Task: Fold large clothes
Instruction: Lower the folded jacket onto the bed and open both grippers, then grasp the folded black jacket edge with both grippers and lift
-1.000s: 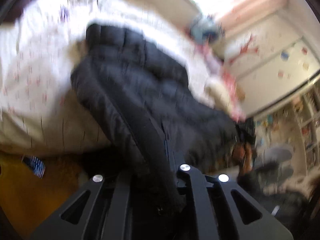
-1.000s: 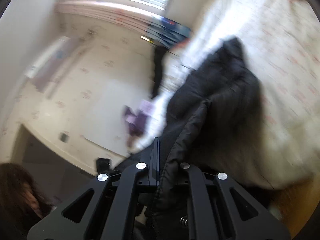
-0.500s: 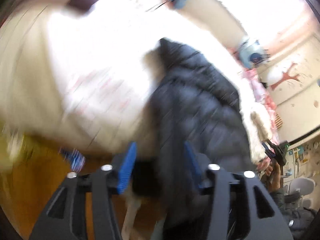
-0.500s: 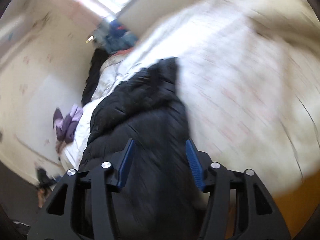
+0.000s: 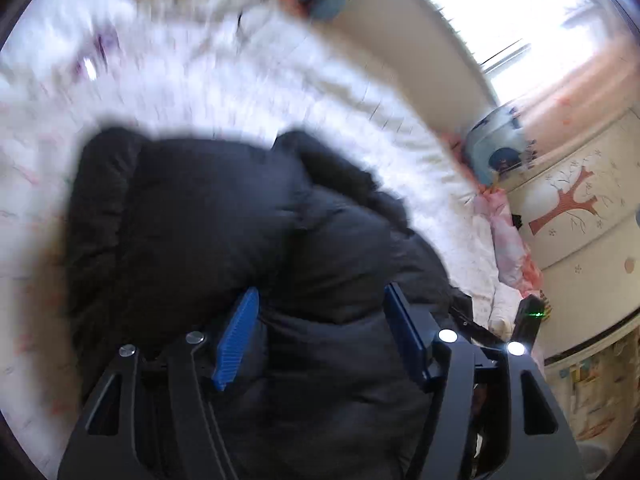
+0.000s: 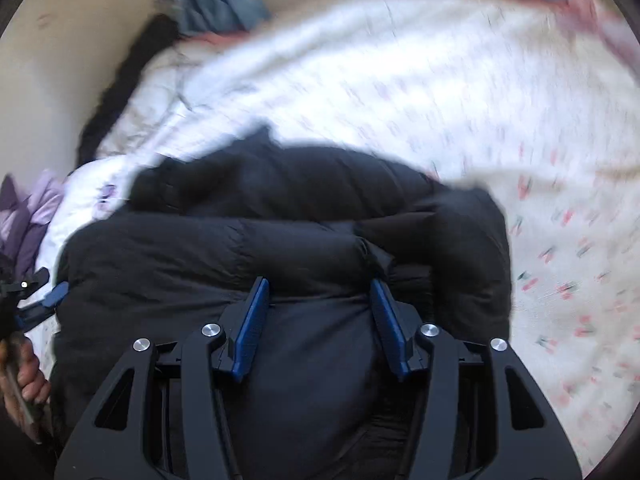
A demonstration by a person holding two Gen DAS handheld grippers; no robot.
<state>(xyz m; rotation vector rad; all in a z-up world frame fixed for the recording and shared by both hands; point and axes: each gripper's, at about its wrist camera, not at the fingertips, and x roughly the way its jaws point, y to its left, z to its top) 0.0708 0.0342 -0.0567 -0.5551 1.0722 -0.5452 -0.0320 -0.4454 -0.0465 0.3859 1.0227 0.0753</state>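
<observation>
Change: both grippers, clamped on the black puffer jacket (image 5: 248,216) a second ago, have released it onto the bed (image 6: 400,92).
Left gripper (image 5: 318,312): fingers opening, jacket between, unpressed.
Right gripper (image 6: 316,300): fingers closing, jacket between, unpressed.
Handling: soft, bulky, slippery; pinch the hem.

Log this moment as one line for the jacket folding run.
stage: black puffer jacket folded on white bedspread | left gripper: opening, jacket between pads, unpinched | right gripper: closing over jacket
</observation>
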